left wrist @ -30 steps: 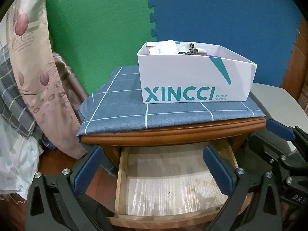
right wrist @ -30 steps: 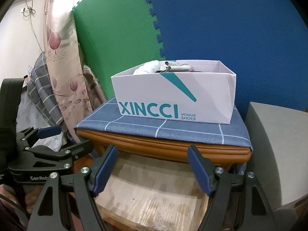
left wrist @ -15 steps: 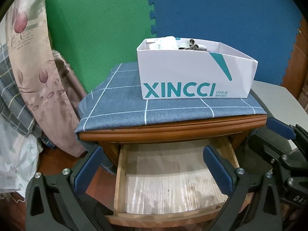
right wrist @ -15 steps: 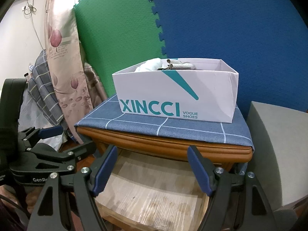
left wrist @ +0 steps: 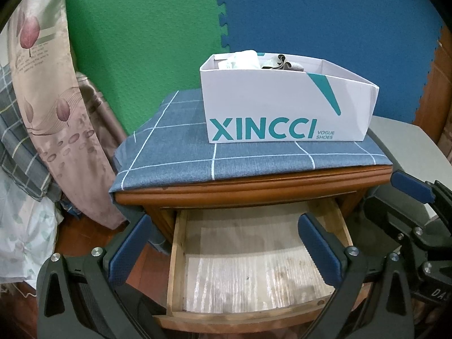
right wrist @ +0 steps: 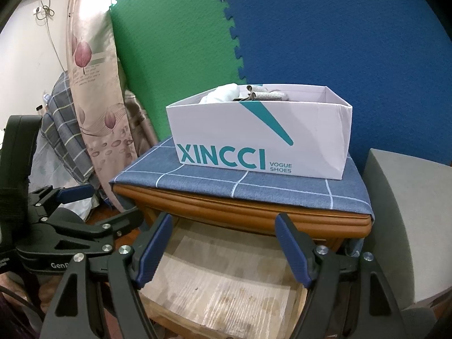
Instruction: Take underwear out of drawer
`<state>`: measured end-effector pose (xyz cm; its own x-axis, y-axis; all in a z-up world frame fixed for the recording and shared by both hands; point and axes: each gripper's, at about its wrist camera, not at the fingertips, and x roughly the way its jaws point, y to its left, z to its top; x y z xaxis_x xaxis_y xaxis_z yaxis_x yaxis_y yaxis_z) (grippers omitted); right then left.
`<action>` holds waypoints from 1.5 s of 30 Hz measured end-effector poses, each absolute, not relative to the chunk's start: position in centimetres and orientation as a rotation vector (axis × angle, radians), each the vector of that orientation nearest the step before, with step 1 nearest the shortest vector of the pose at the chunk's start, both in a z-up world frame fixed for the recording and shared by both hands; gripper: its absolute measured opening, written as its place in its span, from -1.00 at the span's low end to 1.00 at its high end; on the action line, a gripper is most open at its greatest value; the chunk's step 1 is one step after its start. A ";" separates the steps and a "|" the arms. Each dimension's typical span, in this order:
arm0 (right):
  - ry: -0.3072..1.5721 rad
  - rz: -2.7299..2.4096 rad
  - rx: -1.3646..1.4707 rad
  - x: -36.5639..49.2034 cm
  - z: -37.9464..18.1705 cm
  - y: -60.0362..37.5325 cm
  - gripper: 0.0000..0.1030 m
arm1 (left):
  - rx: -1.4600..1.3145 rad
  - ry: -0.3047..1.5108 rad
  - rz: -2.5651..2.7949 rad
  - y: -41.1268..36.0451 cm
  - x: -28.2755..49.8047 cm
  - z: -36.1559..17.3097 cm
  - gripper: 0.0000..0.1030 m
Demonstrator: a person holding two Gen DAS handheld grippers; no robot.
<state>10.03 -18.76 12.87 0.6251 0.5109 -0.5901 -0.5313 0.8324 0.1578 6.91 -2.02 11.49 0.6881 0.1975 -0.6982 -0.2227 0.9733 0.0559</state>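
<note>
Left to right, the scene runs from hanging fabrics to a grey block. At far left a floral curtain (left wrist: 48,104) hangs over a plaid cloth (left wrist: 19,152), with a green foam mat (left wrist: 141,42) and a blue foam mat (left wrist: 325,19) forming the backdrop. At centre stands a wooden nightstand (left wrist: 254,189) whose top surface carries a blue checked cloth (left wrist: 175,152) and, on that, an open white shoe box (left wrist: 282,104) marked XINCCI. Pale and grey folded garments (left wrist: 245,59) show above the box rim; they appear to be the underwear, though the fabric is too little exposed to be certain. Below, the drawer (left wrist: 175,257) is pulled out, and the part of its lined floor in view holds nothing.

The left gripper (left wrist: 223,248) hovers over the drawer with its jaws wide and nothing between them. The right gripper (right wrist: 223,251), beside it, likewise stands with jaws wide and unloaded over the drawer's right portion. A grey block (right wrist: 406,226) sits at far right, just beside the nightstand.

The removal step seems complete, since the drawer shows bare and the garments lie in the box. The next move probably calls only for closing the drawer, by pressing its front panel squarely inward, or for withdrawing both grippers
</note>
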 end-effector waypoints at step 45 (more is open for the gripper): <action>0.676 0.600 -0.039 10.0 12.4 -18.7 0.49 | -0.036 0.800 0.231 -1.9 6.9 10.8 1.00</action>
<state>10.01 -18.67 12.40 0.6184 0.5095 -0.5983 -0.5341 0.8310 0.1557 6.87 -1.90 10.76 0.6727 0.1914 -0.7147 -0.2182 0.9743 0.0555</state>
